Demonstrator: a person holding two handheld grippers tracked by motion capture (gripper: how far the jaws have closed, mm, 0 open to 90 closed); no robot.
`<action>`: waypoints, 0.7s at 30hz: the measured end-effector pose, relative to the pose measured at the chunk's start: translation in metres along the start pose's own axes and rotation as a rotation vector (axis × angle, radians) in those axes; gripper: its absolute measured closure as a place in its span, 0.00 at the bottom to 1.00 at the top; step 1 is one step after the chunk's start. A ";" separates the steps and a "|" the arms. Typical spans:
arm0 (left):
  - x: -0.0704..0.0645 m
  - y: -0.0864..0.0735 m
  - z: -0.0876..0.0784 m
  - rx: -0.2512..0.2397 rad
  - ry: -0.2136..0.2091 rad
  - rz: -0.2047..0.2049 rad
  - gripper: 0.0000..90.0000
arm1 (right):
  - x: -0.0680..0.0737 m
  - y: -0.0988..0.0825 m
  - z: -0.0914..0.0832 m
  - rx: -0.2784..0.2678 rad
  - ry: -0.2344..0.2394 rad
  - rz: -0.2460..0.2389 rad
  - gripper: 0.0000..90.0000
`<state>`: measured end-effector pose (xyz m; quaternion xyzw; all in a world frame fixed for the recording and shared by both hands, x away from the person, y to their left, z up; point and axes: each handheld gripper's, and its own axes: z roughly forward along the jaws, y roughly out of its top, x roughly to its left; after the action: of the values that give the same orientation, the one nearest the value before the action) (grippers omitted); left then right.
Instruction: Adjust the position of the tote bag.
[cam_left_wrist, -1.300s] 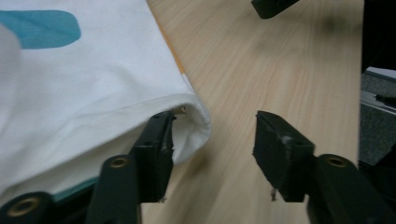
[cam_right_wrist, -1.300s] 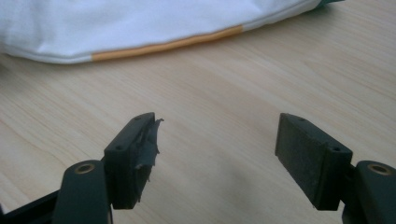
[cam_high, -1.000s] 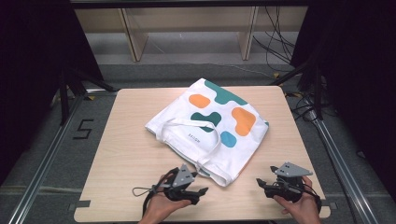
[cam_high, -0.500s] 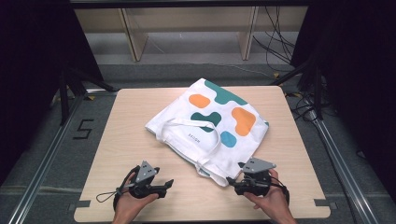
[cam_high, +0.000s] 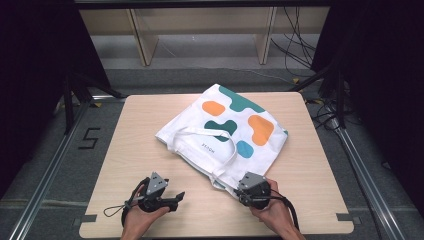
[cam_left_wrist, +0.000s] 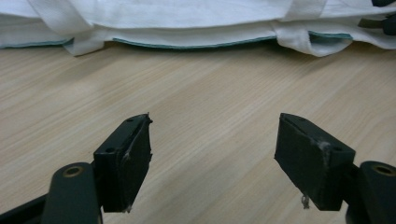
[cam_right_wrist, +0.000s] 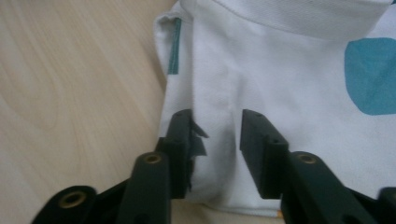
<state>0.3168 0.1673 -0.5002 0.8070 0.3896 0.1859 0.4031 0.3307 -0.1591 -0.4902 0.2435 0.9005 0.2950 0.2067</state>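
Observation:
A white tote bag (cam_high: 225, 130) with orange, teal and blue blobs lies flat and askew on the wooden table (cam_high: 145, 125), its handle strap (cam_high: 192, 134) looped across it. My right gripper (cam_high: 240, 191) is at the bag's near corner. In the right gripper view its jaws stand close together with a ridge of the white cloth (cam_right_wrist: 280, 70) pinched in my right gripper (cam_right_wrist: 215, 140). My left gripper (cam_high: 176, 197) rests low over bare wood to the left of the bag. In its own view my left gripper (cam_left_wrist: 215, 154) is wide open and holds nothing, with the bag's hem (cam_left_wrist: 187, 18) well ahead.
The table's front edge (cam_high: 215, 234) runs just behind both hands. Metal rails (cam_high: 47, 175) flank the table on the floor. Shelving legs (cam_high: 142, 45) and cables (cam_high: 295, 55) stand beyond the far edge.
Both hands moved left along the front of the table. The right gripper came up to the bag's near corner and narrowed on the cloth. The left gripper drew away from the bag.

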 end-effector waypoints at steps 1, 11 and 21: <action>-0.001 0.000 0.000 -0.007 0.012 -0.018 0.29 | 0.001 -0.001 -0.002 0.008 -0.004 -0.012 0.76; 0.016 0.000 -0.008 -0.021 0.103 -0.002 0.27 | -0.015 -0.031 -0.035 -0.002 -0.079 0.017 0.93; 0.027 0.002 -0.003 -0.031 0.185 -0.080 0.24 | -0.038 -0.076 -0.077 -0.020 -0.153 0.076 1.00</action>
<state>0.3327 0.1896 -0.4970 0.7639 0.4542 0.2493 0.3847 0.2971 -0.2674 -0.4721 0.2975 0.8691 0.2921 0.2660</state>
